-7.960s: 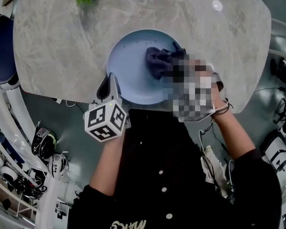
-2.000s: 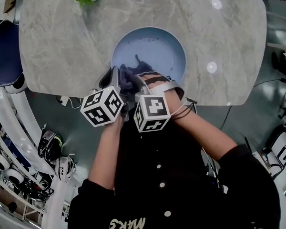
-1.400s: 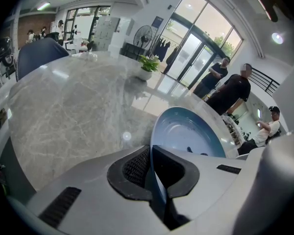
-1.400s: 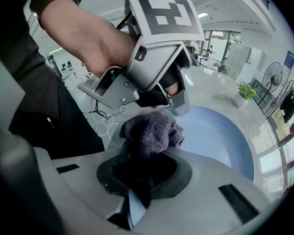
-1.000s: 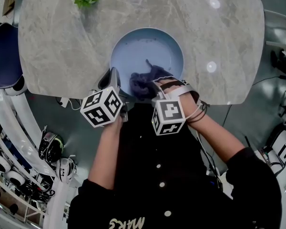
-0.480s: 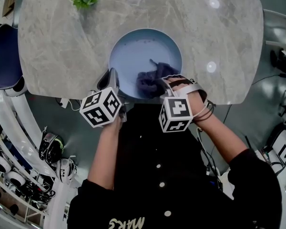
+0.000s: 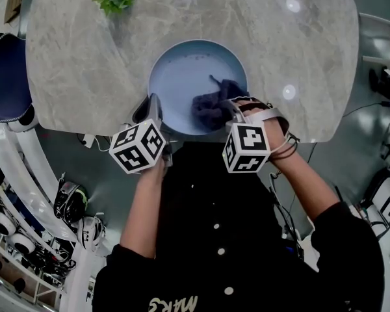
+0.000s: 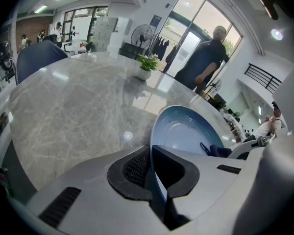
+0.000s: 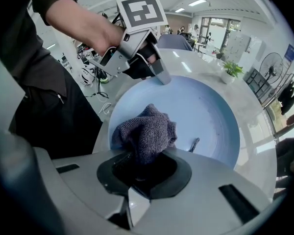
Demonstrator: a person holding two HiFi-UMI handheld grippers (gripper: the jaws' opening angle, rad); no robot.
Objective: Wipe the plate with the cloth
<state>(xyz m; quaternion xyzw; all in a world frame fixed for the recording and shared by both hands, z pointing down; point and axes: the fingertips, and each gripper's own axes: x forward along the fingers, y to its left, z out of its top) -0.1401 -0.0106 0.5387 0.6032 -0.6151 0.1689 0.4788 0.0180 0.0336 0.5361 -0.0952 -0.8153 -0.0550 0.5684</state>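
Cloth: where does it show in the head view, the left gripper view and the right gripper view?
Head view: the cloth lies slightly right of centre, at lower right in the plate.
Left gripper view: a small dark scrap at mid-right, inside the plate.
Right gripper view: centre, bunched just above the jaws.
Shared landmark: the pale blue plate.
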